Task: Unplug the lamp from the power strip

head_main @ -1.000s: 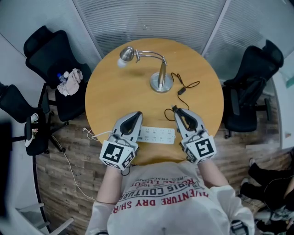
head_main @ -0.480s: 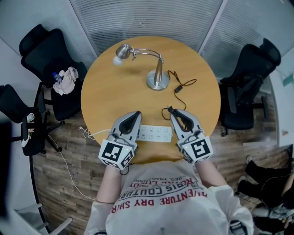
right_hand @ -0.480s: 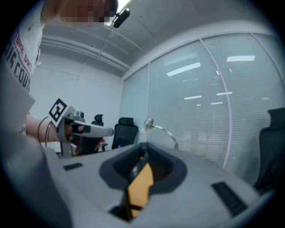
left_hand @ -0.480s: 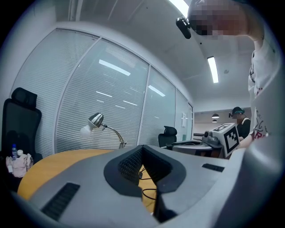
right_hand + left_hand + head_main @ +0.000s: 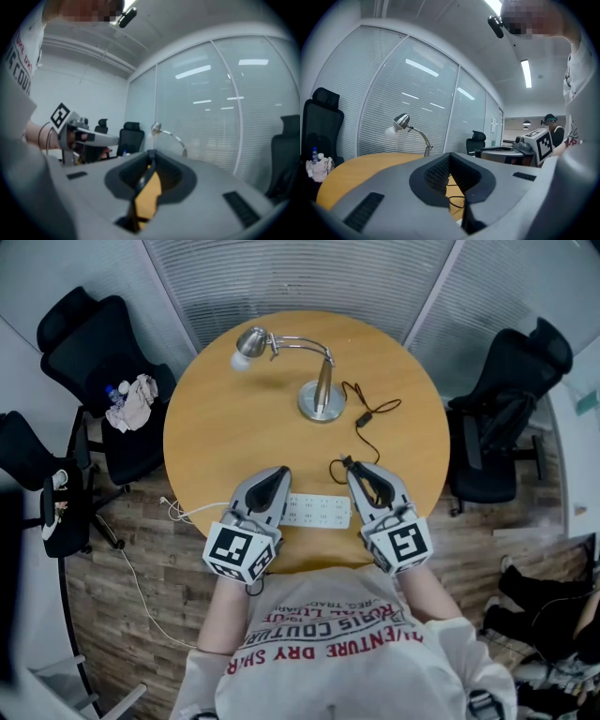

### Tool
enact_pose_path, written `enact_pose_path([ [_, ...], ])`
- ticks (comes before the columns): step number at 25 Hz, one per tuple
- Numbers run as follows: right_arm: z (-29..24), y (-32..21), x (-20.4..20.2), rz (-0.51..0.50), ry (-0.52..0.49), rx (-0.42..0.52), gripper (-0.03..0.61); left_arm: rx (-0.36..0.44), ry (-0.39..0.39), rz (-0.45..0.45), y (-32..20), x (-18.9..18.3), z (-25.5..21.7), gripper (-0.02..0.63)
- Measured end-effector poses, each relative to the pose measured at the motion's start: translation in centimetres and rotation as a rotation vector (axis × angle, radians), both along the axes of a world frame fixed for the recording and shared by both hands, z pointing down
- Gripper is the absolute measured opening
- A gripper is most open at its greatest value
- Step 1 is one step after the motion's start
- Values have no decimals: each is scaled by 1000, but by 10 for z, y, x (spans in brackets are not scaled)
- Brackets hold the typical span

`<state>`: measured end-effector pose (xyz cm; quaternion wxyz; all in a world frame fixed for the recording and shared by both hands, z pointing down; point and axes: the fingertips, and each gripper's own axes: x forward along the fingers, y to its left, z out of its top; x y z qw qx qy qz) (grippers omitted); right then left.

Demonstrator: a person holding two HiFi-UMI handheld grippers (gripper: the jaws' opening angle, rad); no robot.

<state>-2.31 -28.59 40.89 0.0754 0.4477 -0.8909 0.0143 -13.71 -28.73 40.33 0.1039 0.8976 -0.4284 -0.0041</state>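
A person is standing at a round, light-brown wooden table (image 5: 225, 427), seen from above, holding a grey two-jaw gripper in each hand. A long white plastic power strip (image 5: 319, 512) is lying near the table's front edge, between the two grippers. Its white cable (image 5: 187, 515) is trailing off the table's left side to the floor.

The right gripper (image 5: 355, 467) is pointing away from the person, just past the strip's right end. Its jaws are clenching the black plug (image 5: 348, 463) of the lamp's thin black cord (image 5: 370, 432), and the plug is sitting clear of the strip. The cord is looping back across the table to the silver gooseneck desk lamp (image 5: 322, 399), which is standing upright at the far side.

The left gripper (image 5: 278, 474) is lying over the strip's left end; whether it is touching the strip cannot be told. Its jaw tips are meeting, with nothing between them.

Black office chairs (image 5: 511, 418) are standing around the table.
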Motion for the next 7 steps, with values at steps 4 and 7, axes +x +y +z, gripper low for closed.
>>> enact_pose_path([
  [4, 3, -1, 1, 1, -3, 9, 72, -6, 1, 4, -1, 0, 4, 29],
  [7, 3, -1, 0, -7, -8, 21, 72, -12, 5, 11, 0, 1, 5, 29],
])
